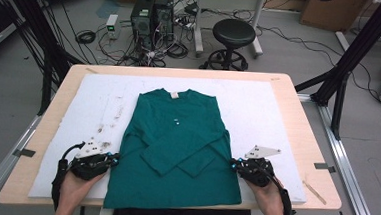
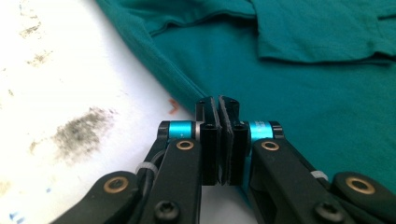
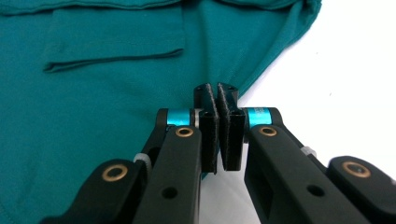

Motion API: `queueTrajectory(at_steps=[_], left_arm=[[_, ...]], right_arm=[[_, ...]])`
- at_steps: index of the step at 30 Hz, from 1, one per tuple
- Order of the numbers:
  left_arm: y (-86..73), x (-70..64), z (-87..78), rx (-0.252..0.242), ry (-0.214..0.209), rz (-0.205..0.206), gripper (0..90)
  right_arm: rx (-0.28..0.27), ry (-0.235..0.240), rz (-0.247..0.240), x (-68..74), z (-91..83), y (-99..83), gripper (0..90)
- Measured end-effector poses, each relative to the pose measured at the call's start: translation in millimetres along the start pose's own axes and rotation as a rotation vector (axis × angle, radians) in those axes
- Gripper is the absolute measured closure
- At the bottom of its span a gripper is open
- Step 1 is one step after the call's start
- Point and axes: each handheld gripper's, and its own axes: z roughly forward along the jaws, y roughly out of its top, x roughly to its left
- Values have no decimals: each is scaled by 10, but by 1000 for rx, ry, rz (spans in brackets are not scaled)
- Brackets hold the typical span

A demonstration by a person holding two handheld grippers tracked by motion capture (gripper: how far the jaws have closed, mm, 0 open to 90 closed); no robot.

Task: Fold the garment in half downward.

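A green long-sleeved shirt (image 1: 176, 151) lies flat, sleeves folded in, mid-bench toward the near edge. The left claw (image 1: 116, 158) and right claw (image 1: 233, 163), both clenched on its side seams, appear poised to fold it.

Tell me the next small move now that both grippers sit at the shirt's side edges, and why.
Probably lift both edges slightly and carry them toward the collar to start a fold. The left gripper and right gripper each have jaws shut at a side edge of the green shirt, apparently pinching fabric, and the sleeves already lie folded across its front on the white board.
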Motion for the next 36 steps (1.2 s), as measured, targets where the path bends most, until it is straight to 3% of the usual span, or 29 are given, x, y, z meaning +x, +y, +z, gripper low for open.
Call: queueTrajectory(at_steps=[7, 12, 18, 27, 32, 36], left_arm=[[-98, -79, -119, -32, -30, 11, 871], [-197, -172, -214, -30, -75, 17, 870], [-264, -250, -286, -29, -89, 8, 870], [-303, -276, -293, -5, -105, 0, 867], [-289, -276, -289, -3, -122, 4, 825], [-267, -254, -305, -26, -117, -3, 661]], right_arm=[[-14, 24, -21, 122, -147, -137, 879], [-23, 57, -30, 224, -291, -293, 878], [-25, 61, -39, 337, -375, -415, 876], [-21, 78, -32, 355, -406, -469, 874], [-25, 92, -38, 337, -413, -458, 822], [-59, 84, -19, 308, -422, -440, 573]])
